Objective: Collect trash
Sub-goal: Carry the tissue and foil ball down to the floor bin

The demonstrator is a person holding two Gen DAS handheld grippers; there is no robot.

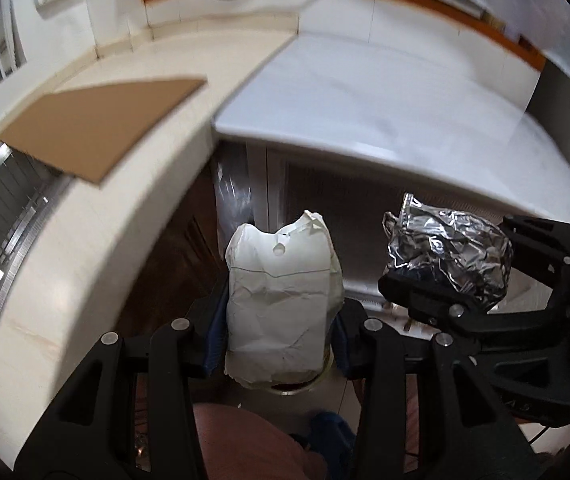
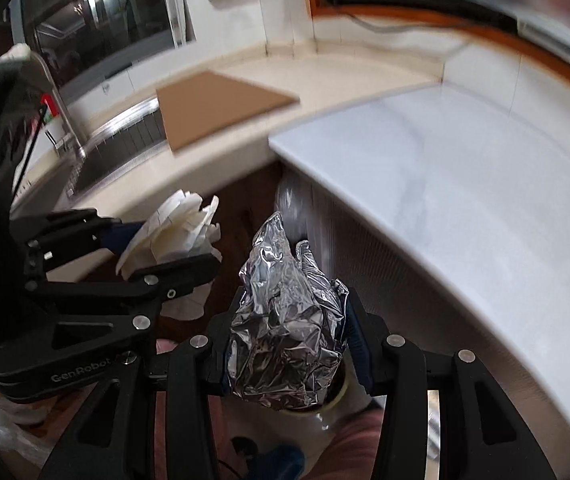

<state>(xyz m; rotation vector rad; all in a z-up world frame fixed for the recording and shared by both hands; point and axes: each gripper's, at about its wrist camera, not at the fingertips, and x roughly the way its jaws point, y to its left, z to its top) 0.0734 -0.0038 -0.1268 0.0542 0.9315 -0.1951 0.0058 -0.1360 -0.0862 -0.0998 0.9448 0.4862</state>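
Note:
My left gripper (image 1: 279, 312) is shut on a crumpled white paper bag (image 1: 281, 300), held in the air in front of the counter. The same bag shows in the right wrist view (image 2: 177, 232) at the left. My right gripper (image 2: 287, 332) is shut on a crumpled ball of silver foil (image 2: 285, 328), also held off the counter. The foil (image 1: 453, 248) shows at the right of the left wrist view, between the right gripper's black fingers (image 1: 417, 292). The two grippers are side by side, close together.
A brown cardboard sheet (image 1: 101, 128) lies on the cream counter (image 1: 85, 272), partly over the metal sink (image 2: 121, 148). A white worktop (image 1: 365, 96) stands to the right. Dark cabinet fronts (image 1: 189, 248) are below. A plastic bag (image 2: 1, 428) lies low at the left.

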